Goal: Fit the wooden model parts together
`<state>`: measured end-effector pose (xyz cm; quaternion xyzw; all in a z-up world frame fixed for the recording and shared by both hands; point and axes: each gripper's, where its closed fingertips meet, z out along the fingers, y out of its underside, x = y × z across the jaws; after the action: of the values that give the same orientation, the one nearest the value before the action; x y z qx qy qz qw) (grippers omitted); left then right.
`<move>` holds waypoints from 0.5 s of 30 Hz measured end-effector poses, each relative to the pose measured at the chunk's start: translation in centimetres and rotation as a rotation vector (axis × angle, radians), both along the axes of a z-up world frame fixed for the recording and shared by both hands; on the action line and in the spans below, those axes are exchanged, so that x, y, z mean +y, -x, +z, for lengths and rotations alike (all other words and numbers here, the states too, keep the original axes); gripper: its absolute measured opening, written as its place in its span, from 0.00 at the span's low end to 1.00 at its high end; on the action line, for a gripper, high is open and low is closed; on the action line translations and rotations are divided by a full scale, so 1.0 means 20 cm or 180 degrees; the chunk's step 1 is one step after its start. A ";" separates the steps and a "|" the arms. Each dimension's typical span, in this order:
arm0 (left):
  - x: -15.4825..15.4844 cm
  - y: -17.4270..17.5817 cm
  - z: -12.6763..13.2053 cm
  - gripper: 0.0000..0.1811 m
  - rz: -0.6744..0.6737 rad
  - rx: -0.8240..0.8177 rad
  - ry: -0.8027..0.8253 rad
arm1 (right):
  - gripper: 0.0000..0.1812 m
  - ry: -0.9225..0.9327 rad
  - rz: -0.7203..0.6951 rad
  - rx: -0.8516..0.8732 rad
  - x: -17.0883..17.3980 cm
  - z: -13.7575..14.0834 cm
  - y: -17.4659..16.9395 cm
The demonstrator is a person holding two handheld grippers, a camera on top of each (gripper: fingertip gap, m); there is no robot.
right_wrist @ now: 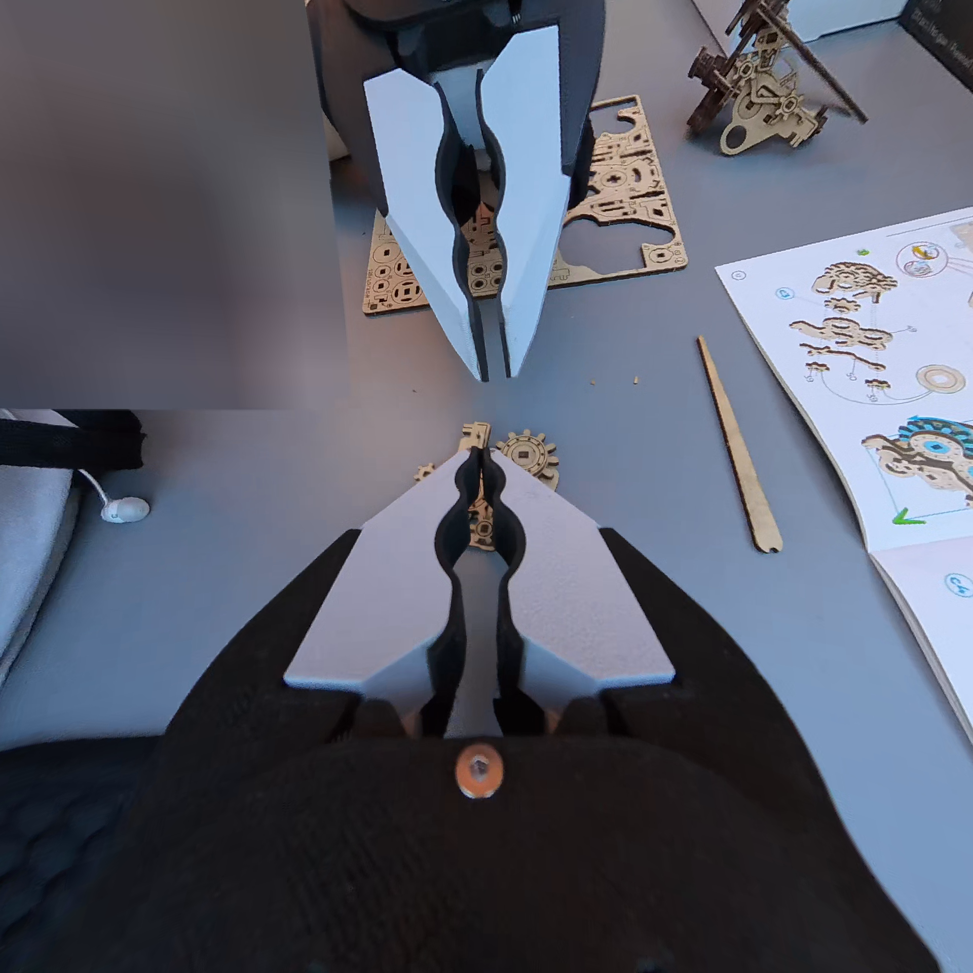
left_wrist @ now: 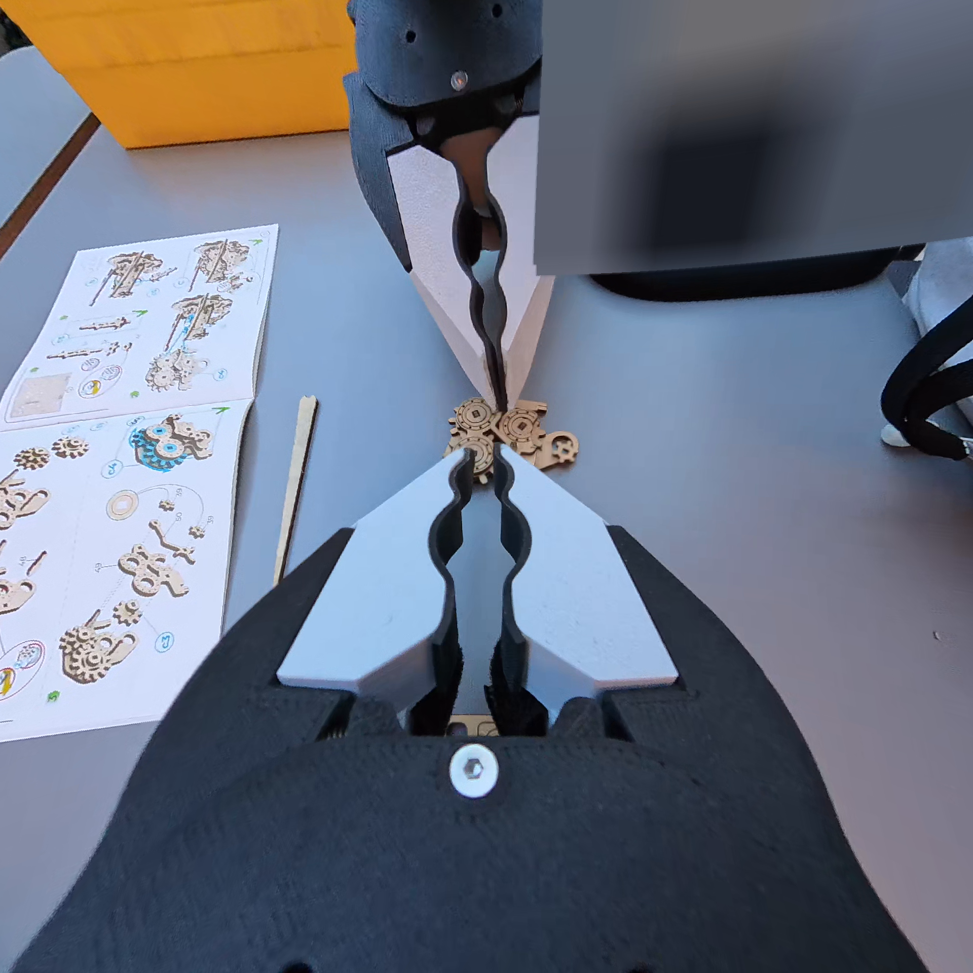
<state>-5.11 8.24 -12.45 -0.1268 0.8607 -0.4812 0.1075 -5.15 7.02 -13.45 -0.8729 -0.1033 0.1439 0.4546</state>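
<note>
A small wooden gear assembly (left_wrist: 524,427) lies on the grey table (left_wrist: 684,526) between the two grippers. It also shows in the right wrist view (right_wrist: 526,453), partly hidden behind my right fingers. My right gripper (right_wrist: 482,457) is shut on the assembly's near edge; in the left wrist view it (left_wrist: 500,406) comes down from the top onto the gears. My left gripper (left_wrist: 482,459) is narrowly open and empty, its tips just short of the assembly. In the right wrist view it (right_wrist: 496,376) hangs a little beyond the assembly with bare table showing between its tips.
An open instruction booklet (left_wrist: 131,474) (right_wrist: 895,395) and a thin wooden stick (left_wrist: 297,489) (right_wrist: 737,447) lie beside the work spot. A wooden parts sheet (right_wrist: 621,221) and a part-built model (right_wrist: 758,95) sit behind the left gripper. A yellow box (left_wrist: 210,68) and a grey bag with black straps (left_wrist: 921,395) are nearby. The grippers are tip to tip, or close to it. From either gripper's tips it is about 10 centimeters to the thin wooden stick (left_wrist: 297,489). Look for it in the right wrist view (right_wrist: 723,425) too.
</note>
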 end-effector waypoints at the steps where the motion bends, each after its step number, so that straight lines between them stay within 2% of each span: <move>1: 0.01 0.00 -0.01 0.02 0.0006 0.0014 -0.0042 | 0.00 0.0011 0.0030 0.0003 -0.01 0.00 0.00; 4: 0.02 0.00 -0.04 0.03 0.0001 0.0041 -0.0130 | 0.00 0.0004 0.0288 -0.0181 -0.04 -0.01 0.05; 7: 0.02 0.00 -0.04 0.02 0.0000 0.0020 -0.0153 | 0.06 0.0128 0.0422 -0.0330 -0.05 -0.03 0.11; 15: 0.01 0.00 -0.01 0.02 -0.0002 -0.0044 -0.0096 | 0.06 0.0440 0.0326 -0.0692 -0.03 -0.13 0.17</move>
<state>-5.13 8.46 -12.60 -0.1215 0.8672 -0.4690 0.1152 -8.65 6.51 -16.05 -0.9062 -0.1863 0.0782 0.3715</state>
